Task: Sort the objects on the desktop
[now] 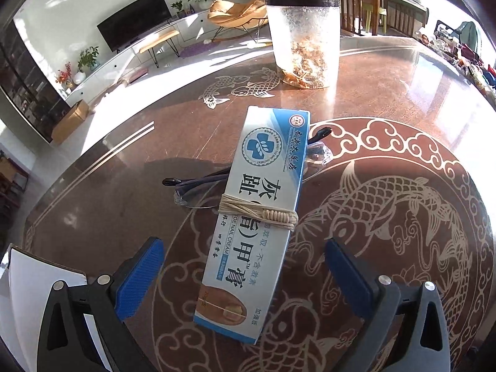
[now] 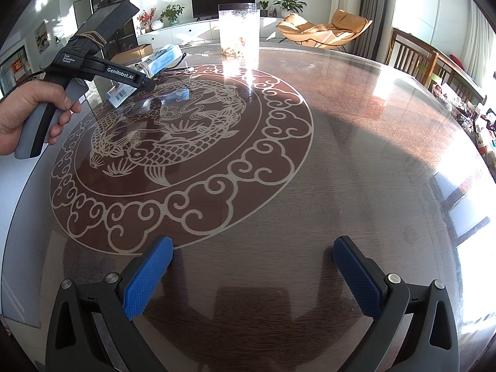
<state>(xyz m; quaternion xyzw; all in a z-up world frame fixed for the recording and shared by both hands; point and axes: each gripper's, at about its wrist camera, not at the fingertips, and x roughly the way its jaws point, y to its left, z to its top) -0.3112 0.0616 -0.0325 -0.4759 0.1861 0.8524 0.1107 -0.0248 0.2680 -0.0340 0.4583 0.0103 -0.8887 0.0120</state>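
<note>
While your left gripper hangs spread wide over the round brown glass-topped table, the long blue-and-white cardboard nail-cream box lies between its blue ribbed pads, touched by neither. The box has a loop of pale knotted string wound around its middle and rests slanted across a pair of dark-framed eyeglasses, whose temple tips stick out on either side of it. Beyond the box stands an upright clear plastic jar with a dark lid, with brownish contents (I cannot tell what they are) settled at its bottom.

Your right gripper is likewise released, its jaws apart and grasping nothing, above a bare stretch of the table near its edge, well apart from the box. From that side you can see your left hand wrapped around the grey handle of the other device, its black nose pointing down toward the box at the far left of the koi-and-cloud pattern inlaid in the tabletop. The jar sits farther back, bright with sunlight.
</note>
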